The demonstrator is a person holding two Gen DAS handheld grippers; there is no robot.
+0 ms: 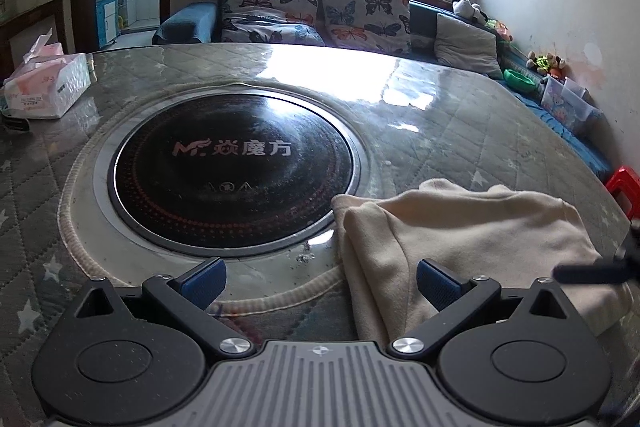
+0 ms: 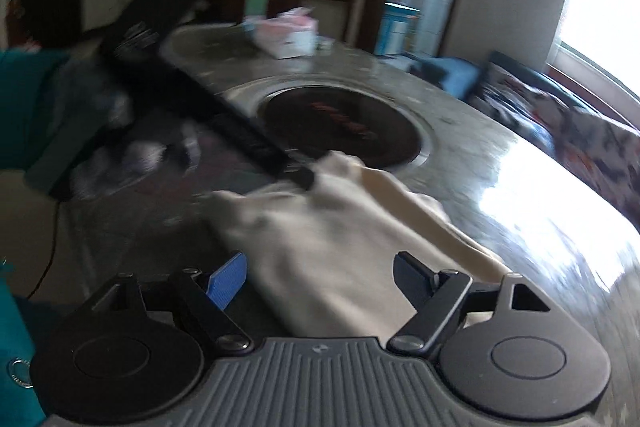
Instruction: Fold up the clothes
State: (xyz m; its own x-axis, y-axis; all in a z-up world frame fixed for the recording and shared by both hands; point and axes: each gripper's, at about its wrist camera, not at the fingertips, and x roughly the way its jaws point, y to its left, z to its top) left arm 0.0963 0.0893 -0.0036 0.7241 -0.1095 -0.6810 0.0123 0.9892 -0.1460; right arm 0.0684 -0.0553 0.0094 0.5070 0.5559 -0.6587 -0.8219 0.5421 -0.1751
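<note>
Hovering wide and empty, both claws, left and right, risk dragging the cream garment across the slick bench.

Your left gripper has a grey ribbed centre plate stamped with a small crosshair mark, flanked by two round black housings, each with a raised disc and a triangular cut-out above it. Black link arms pivot on silver screws beside the plate and end in fingers faced with blue ridged pads. Your right gripper is built the same way, with a grey ribbed plate, black round housings, silver pivot screws and blue pads, and a teal sleeve shows at the left edge of its view.
</note>
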